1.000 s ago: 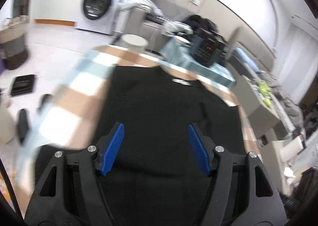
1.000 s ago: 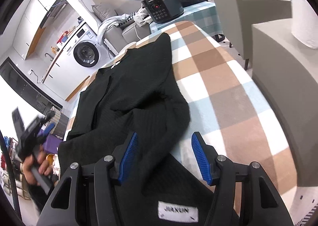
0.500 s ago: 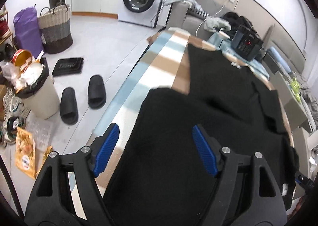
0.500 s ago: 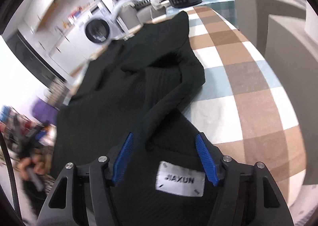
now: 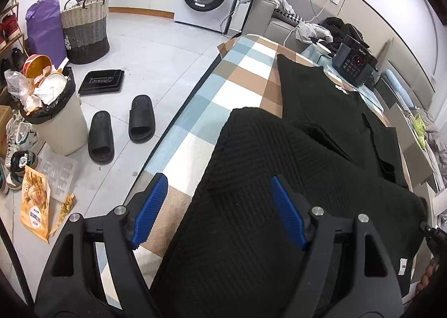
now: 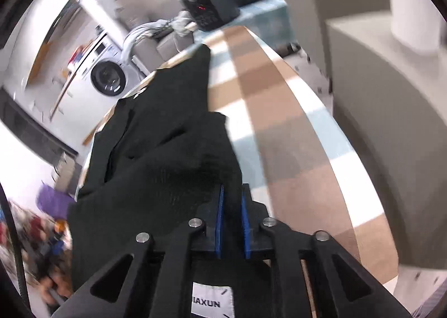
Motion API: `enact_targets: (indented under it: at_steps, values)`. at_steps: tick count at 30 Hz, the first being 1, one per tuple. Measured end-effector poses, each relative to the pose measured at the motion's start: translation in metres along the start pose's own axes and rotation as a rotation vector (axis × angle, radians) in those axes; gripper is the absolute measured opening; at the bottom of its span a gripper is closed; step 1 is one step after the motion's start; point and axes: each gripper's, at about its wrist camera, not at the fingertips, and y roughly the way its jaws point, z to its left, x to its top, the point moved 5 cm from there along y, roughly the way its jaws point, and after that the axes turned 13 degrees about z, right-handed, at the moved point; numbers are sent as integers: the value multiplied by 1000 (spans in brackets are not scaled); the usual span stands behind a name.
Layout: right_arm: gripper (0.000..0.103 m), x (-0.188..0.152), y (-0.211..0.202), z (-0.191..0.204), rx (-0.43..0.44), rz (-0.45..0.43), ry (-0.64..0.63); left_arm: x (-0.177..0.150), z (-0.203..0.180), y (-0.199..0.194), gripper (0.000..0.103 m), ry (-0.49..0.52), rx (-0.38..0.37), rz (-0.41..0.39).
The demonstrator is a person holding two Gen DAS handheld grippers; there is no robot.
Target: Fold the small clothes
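I have the black knit garment [image 5: 293,178] spread along the checked table [image 5: 223,89], its far end reaching toward the dark appliance [image 5: 353,66] that stands at the table's far end. On my left wrist view the left gripper [image 5: 220,206] stands wide over the near part of the garment: the cloth's left edge runs up between the two blue pads, one pad over bare checked cover and the other over the knit, and neither presses on it. The garment is folded over itself here, a ribbed upper layer lying on the flatter part that runs on toward the appliance.

My right wrist view is blurred, but the right gripper [image 6: 231,195] has just been closing, and its pads now sit narrow with a ridge of the black cloth pinched between them. A white label [image 6: 212,301] on the garment shows just below that gripper. The bare checked cover lies to the right of the pinched fold.
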Motion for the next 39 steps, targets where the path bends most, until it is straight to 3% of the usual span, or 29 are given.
enact_targets:
  at_steps: [2,3,4,22,24,25,26,27,28,29,31,39]
  values:
    - [33,-5,-2,-4,23,4,-12,-1,-1,2,74,1,3,15]
    - [45,-9,-5,-5,29,-6,-24,-3,-1,3,74,4,1,19]
    - [49,-13,-7,-6,32,-16,-31,-5,-1,5,74,10,1,26]
    - [52,-55,-5,-11,-8,22,-154,-21,-14,34,73,131,31,79]
    - [51,-56,-2,-7,-5,18,-176,-23,-17,33,59,151,33,62]
    - [51,-57,1,-3,-13,18,-193,-24,-17,33,52,160,39,55]
    - [46,-58,3,1,-18,12,-211,-25,-18,33,35,165,50,48]
    - [29,-58,4,4,-22,4,-229,-26,-20,33,17,175,47,43]
    - [11,-59,6,9,-19,-2,-254,-28,-19,33,10,174,31,44]
    - [5,-60,7,13,-19,-2,-271,-29,-19,32,7,170,12,43]
    - [5,-60,3,17,-6,-31,-279,-29,-19,25,6,159,1,5]
    - [4,-58,-64,17,117,-282,-230,-34,-19,-33,4,118,-102,-127]
